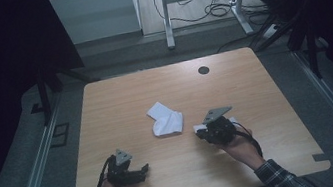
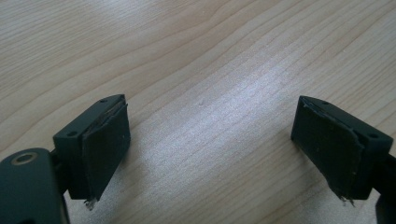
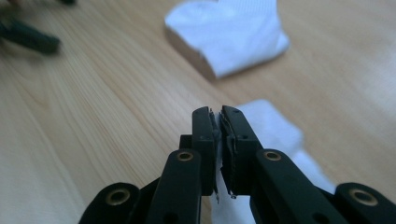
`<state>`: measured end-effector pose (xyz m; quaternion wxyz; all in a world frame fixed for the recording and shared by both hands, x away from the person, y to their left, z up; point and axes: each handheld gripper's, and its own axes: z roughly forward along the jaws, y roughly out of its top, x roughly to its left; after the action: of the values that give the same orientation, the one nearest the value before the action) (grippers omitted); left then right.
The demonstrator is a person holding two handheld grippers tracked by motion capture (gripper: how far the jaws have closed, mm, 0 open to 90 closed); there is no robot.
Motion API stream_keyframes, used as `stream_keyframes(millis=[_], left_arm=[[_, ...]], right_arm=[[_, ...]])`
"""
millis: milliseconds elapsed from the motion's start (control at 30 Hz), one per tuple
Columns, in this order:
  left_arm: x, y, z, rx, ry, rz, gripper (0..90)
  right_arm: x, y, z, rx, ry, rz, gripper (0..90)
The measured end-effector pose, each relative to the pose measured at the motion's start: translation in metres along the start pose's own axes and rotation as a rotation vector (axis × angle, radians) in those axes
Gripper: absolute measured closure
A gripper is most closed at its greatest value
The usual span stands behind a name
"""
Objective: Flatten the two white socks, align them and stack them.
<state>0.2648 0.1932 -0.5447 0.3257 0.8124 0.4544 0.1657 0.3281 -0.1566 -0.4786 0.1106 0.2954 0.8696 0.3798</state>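
The high view looks forward and down from above the person's side, taking in the whole surface (image 1: 120,101) from well off. The left gripper view rides on the left tool (image 2: 210,140), faces along its jaws and sits very near the wood grain just ahead of them. The right gripper view rides on the right tool (image 3: 218,126), low and close, looking past its jaws. It shares with the high view the folded white cloth (image 3: 231,35) beyond that tool.
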Motion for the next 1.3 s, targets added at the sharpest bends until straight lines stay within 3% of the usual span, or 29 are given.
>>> stream_keyframes(millis=[133, 233, 267, 300, 333, 433, 567, 633, 833, 1033, 1267, 1300], left_arm=[[0.000, 0.000, 0.000, -0.002, -0.001, 0.002, 11.7], [0.000, 0.000, 0.000, -0.003, -0.001, -0.005, 11.7], [-0.001, 0.000, 0.000, -0.002, -0.001, -0.009, 11.7], [-0.001, 0.000, 0.000, 0.000, 0.000, -0.009, 11.7], [-0.001, 0.000, 0.000, 0.000, 0.000, -0.008, 11.7], [-0.001, 0.000, 0.000, 0.000, 0.000, -0.008, 11.7], [-0.001, 0.000, 0.000, 0.000, 0.000, -0.009, 11.7], [-0.001, 0.000, 0.000, 0.000, 0.000, -0.009, 11.7], [-0.001, 0.000, 0.000, 0.000, 0.002, -0.010, 11.7], [-0.001, 0.005, 0.000, 0.035, -0.007, -0.005, 12.7], [-0.013, 0.020, 0.004, 0.055, -0.055, 0.001, 28.9], [-0.020, 0.027, 0.006, 0.056, -0.065, 0.031, 31.0]], right_arm=[[-0.012, 0.007, -0.020, -0.037, -0.027, 0.018, 82.6], [-0.021, 0.002, -0.022, -0.032, -0.039, 0.048, 82.2], [-0.030, -0.007, -0.020, -0.009, -0.066, 0.071, 82.1], [-0.030, -0.007, -0.020, -0.009, -0.066, 0.071, 82.1], [-0.041, -0.018, -0.017, 0.019, -0.082, 0.105, 81.9], [-0.053, -0.036, -0.012, 0.061, -0.112, 0.140, 81.0], [-0.066, -0.054, -0.004, 0.122, -0.122, 0.173, 77.8], [-0.068, -0.058, -0.005, 0.111, -0.109, 0.192, 75.7], [-0.069, -0.057, -0.015, 0.077, -0.123, 0.176, 67.6], [-0.076, -0.061, -0.023, 0.066, -0.156, 0.177, 65.4], [-0.090, -0.073, -0.038, 0.063, -0.215, 0.194, 64.9], [-0.092, -0.075, -0.039, 0.064, -0.220, 0.196, 65.2]])
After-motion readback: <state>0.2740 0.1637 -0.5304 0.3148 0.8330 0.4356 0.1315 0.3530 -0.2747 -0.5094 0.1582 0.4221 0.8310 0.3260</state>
